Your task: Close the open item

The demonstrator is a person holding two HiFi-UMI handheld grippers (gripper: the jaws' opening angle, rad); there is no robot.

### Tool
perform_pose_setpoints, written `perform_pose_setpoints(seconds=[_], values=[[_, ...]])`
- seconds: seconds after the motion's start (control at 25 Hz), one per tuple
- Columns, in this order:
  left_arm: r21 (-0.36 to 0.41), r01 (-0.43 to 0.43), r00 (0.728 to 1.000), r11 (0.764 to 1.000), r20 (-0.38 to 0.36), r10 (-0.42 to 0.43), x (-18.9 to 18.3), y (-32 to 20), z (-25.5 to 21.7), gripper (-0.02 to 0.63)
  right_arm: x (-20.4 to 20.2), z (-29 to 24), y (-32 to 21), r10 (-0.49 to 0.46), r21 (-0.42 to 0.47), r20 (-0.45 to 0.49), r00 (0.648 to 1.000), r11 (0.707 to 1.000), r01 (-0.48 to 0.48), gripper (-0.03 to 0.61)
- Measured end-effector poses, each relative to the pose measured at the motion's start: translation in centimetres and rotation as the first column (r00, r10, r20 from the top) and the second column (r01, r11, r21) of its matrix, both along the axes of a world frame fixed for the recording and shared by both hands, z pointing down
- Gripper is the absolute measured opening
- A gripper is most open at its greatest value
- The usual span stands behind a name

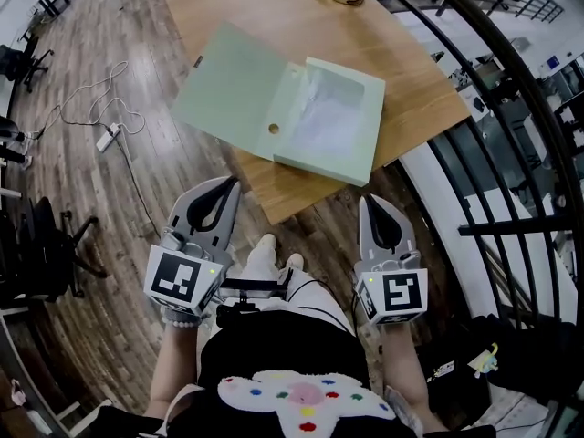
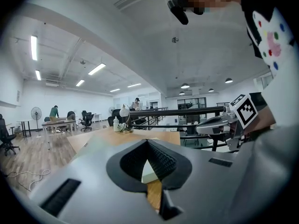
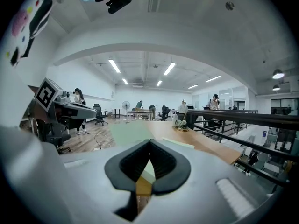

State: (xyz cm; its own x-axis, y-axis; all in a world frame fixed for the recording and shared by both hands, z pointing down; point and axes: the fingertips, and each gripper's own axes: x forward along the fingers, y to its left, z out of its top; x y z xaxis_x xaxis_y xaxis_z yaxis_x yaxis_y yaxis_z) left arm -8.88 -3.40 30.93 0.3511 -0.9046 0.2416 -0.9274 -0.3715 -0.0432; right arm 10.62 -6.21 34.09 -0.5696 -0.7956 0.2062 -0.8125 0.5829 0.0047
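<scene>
Count: 1 open box file (image 1: 283,108), 1 worktop (image 1: 274,7), 1 lamp (image 2: 124,112) at 12 o'clock, 1 power strip (image 1: 108,137) at 9 o'clock, 2 claws: left claw (image 1: 228,188), right claw (image 1: 374,204).

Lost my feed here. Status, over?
Left hand-held gripper and right hand-held gripper shut, empty. Box file open on table, untouched. Nothing blocking it.

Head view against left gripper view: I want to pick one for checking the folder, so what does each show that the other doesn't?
Only the head view: the whole green folder lying open, lid flat beside its tray, and a power strip on the floor. Only the left gripper view: ceiling lights and people at distant desks. Both: the wooden table, the black railing and the shut right gripper.
</scene>
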Motion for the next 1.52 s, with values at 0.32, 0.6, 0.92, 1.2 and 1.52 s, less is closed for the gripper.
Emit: perform_pose_setpoints(seconds=[0.32,0.6,0.92,1.2,1.52], values=[[-0.017,0.040,0.998,0.999,-0.041,-0.041,-2.5,-2.2,0.7,0.006,-1.5,0.5,-2.2,0.013,-0.020,0.022,1.000,1.000,-0.012,0.008],[-0.049,0.061,0.996,0.997,-0.063,-0.064,-5.6,-4.8,2.0,0.006,-3.8,0.4,-4.7,0.016,-0.026,0.018,1.000,1.000,-0.015,0.008],[-0.127,0.091,0.986,0.988,-0.128,-0.107,-8.8,-7.3,5.1,0.041,-6.4,1.2,-6.7,0.009,-0.046,-0.001,1.000,0.999,-0.009,0.008],[-0.213,0.127,0.958,0.969,-0.227,-0.175,-11.5,-9.3,8.5,0.128,-8.2,2.4,-7.7,0.003,-0.076,-0.016,1.000,0.997,-0.004,0.008],[-0.325,0.129,0.929,0.937,-0.292,-0.229,-13.3,-10.9,13.4,0.219,-9.1,3.6,-8.5,0.026,-0.106,-0.034,0.999,0.994,-0.030,0.008]])
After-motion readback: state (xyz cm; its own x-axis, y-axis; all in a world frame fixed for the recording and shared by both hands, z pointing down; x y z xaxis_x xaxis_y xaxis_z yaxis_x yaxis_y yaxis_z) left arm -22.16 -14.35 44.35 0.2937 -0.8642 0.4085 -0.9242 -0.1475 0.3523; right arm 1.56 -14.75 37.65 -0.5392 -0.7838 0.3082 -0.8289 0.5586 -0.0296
